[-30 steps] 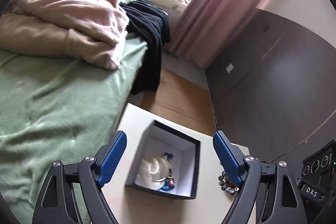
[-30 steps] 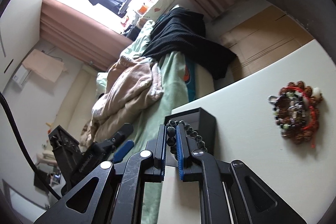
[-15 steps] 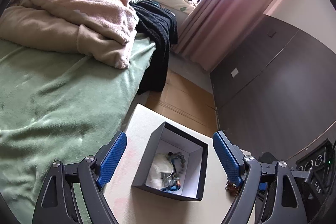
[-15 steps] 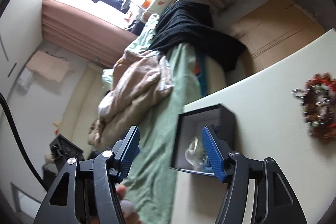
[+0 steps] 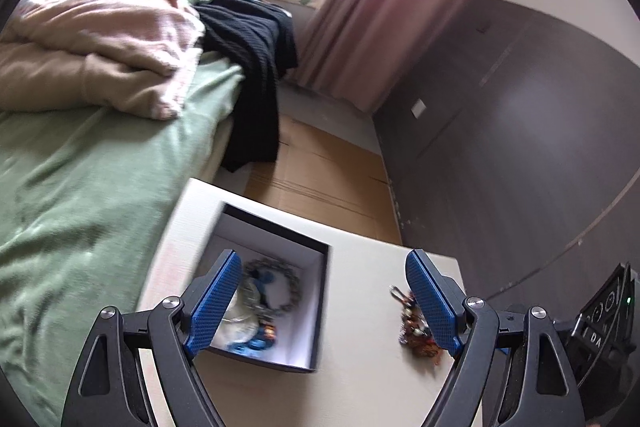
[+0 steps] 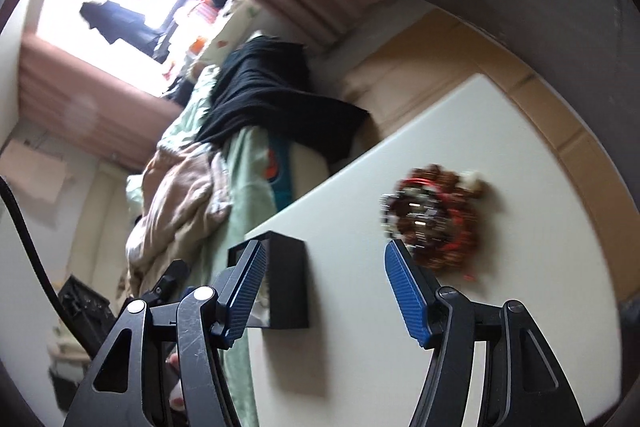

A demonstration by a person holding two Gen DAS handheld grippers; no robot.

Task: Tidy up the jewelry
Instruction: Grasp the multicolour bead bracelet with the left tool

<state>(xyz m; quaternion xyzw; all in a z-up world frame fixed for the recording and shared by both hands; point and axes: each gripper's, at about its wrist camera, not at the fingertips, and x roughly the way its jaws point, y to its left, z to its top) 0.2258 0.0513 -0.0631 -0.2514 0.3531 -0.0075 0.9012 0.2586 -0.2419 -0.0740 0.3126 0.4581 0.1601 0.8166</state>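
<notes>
one white bench, set beside a bed with a green sheet. one black box with a white lining, open at the top, standing near the bench's bed-side edge; seen from the right wrist as a dark block at that same edge. contents of the box: one grey beaded bracelet lying in a loose ring against the white floor, one pale translucent piece beside it, and small blue items toward the near wall, partly blurred. one cluster of red-brown beaded bracelets with a metal clasp, lying on the bare bench well apart from the box, outside it; the same cluster shows in the right wrist view as a blurred ring of brown beads and red cord. left gripper: jaws spread wide, holding nothing, one blue pad over the box and the other near the red-brown cluster. right gripper: jaws spread wide, holding nothing, its span lying between the box and the cluster. on the bed: a heaped pink-beige blanket and a black garment draped over the edge toward the cardboard-covered floor. pink curtains and a dark wardrobe behind.
</notes>
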